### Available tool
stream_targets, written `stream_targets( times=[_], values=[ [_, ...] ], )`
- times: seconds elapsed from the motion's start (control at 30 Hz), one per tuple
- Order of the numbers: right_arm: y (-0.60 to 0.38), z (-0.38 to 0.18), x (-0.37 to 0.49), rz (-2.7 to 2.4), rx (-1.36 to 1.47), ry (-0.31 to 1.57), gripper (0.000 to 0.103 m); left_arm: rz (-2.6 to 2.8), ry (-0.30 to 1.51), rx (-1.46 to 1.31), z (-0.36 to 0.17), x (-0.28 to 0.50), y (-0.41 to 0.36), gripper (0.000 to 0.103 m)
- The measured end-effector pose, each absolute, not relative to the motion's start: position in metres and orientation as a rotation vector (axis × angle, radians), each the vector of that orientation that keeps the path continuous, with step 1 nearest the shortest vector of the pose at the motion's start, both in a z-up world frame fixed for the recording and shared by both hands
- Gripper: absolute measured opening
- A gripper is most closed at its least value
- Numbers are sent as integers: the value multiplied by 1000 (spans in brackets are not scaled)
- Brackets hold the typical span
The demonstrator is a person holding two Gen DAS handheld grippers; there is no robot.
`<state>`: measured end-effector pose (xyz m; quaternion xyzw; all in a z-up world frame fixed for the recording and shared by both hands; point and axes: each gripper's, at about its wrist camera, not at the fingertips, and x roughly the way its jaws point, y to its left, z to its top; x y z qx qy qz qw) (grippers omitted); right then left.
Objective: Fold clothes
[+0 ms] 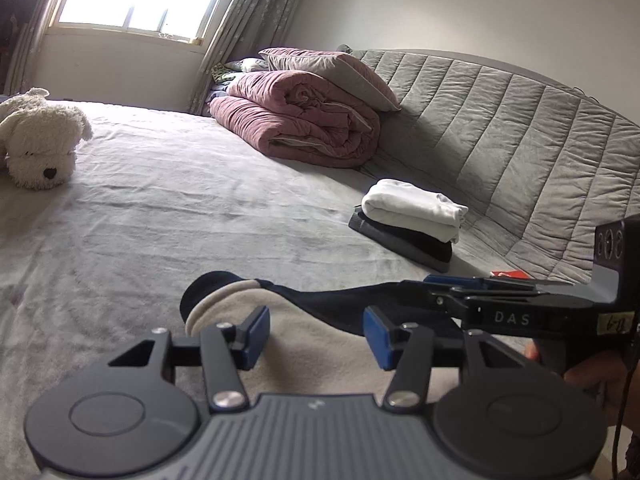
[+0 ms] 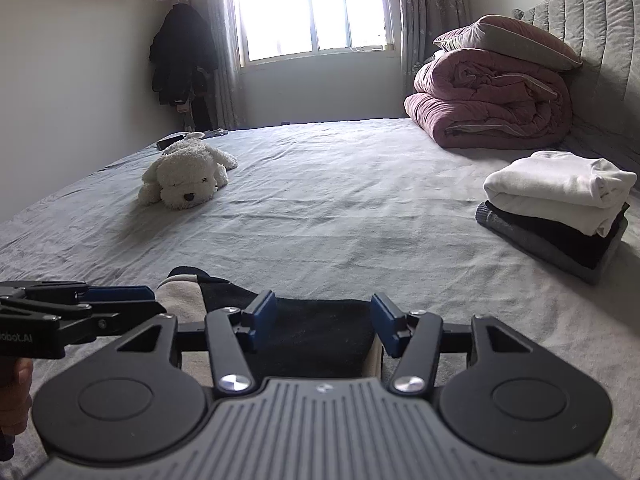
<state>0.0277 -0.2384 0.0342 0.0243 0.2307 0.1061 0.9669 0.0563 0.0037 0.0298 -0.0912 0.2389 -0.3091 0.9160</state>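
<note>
clothes: a folded stack (image 2: 556,212) (white over black over grey) sits on the bed (image 2: 320,208) near the headboard. a navy-and-cream garment (image 2: 320,328) lies flat beneath both grippers. left gripper (image 1: 316,334) and right gripper (image 2: 324,324) fingers are spread apart, gripping nothing. judgement: this piece remains unstacked; its fold state is unclear.

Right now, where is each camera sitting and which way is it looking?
Left wrist view: sits on the left gripper, low over the bed, facing the padded headboard; the right gripper and a hand show.
Right wrist view: sits on the right gripper, facing the window; the left gripper shows.
Both see the dark-and-cream garment, plush dog, folded stack and pink quilt.
</note>
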Motion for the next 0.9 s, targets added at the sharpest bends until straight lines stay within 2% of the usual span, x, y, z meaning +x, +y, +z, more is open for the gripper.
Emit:
stream_targets(
  times=[0.3, 0.4, 0.47, 0.57, 0.9],
  values=[
    [-244, 23, 29, 205, 17, 516, 57, -520, 533, -238, 25, 77, 23, 56],
    [-249, 25, 26, 199, 31, 513, 59, -482, 556, -286, 27, 79, 32, 62],
    [-251, 27, 24, 197, 38, 516, 60, -447, 579, -292, 29, 79, 36, 71],
    [-253, 32, 22, 189, 54, 526, 61, -398, 614, -287, 33, 78, 40, 80],
    [-255, 43, 17, 175, 82, 602, 81, -348, 707, -174, 42, 60, 36, 97]
  ],
)
